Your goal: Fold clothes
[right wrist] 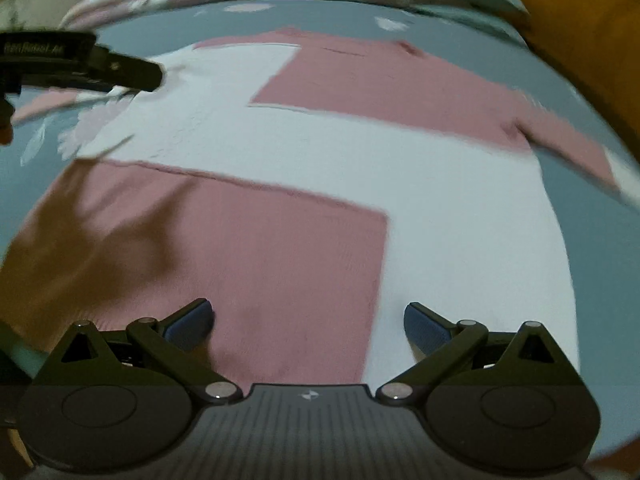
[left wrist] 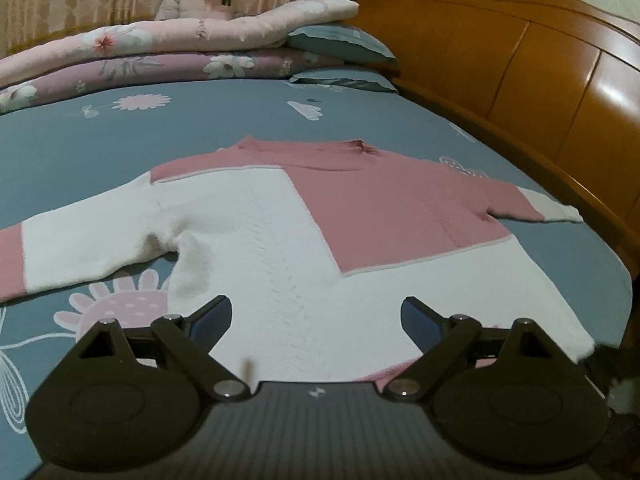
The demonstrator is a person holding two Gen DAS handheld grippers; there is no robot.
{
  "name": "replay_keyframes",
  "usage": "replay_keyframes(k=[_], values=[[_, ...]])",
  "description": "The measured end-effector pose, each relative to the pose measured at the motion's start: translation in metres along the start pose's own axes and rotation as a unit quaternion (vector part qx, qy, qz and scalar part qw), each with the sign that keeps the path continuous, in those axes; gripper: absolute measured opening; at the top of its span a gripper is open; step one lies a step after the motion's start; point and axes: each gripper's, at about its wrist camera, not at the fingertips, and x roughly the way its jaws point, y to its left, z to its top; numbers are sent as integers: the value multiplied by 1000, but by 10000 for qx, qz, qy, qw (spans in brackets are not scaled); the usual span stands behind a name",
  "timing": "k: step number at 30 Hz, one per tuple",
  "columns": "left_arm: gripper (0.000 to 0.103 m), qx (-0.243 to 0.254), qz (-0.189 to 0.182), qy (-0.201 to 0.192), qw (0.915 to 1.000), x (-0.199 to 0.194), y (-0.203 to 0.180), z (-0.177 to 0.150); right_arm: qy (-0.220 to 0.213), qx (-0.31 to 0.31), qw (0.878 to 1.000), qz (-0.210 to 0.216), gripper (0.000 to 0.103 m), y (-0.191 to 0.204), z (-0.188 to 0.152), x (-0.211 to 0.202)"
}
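Sweater [left wrist: 280,220] spread flat on the bed [left wrist: 80,140], both my grippers wide open and empty.

My left gripper [left wrist: 316,320] and right gripper [right wrist: 308,324] hover over its near hem; bare sheet borders both sleeves, headboard [left wrist: 520,60] lies right.

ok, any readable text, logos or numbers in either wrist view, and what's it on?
"RenRobot.AI": pale lettering on the black body of the left gripper seen at the left edge of the right wrist view; blurred, so the spelling is uncertain.
Small pale emblem, no letters, on each ribbed grey gripper housing.
Nothing readable on the pink and white knitted sweater.
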Motion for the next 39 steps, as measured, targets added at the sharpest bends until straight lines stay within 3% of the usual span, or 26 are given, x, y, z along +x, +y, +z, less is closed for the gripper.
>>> replay_keyframes(k=[8,12,16,19,21,27,39], values=[[92,200,-397,379,9983,28,-40,-20,-74,176,9998,-42,103,0,-10,-4],[92,455,-324,638,9964,43,-61,-32,-130,183,9997,-37,103,0,-12,-5],[93,707,-271,848,9935,40,-66,-38,-121,183,9997,-41,103,-1,-13,-7],[93,560,-518,980,9923,30,-61,-39,-118,166,9998,-31,103,-1,-13,-8],[93,559,-643,950,9918,22,-57,-39,-81,163,9998,-49,103,0,-12,-8],[93,345,-378,679,9964,14,-36,-28,202,266,9994,-112,103,2,1,-8],[93,-421,-58,394,9983,8,16,-7,71,-294,9994,171,103,41,51,19]])
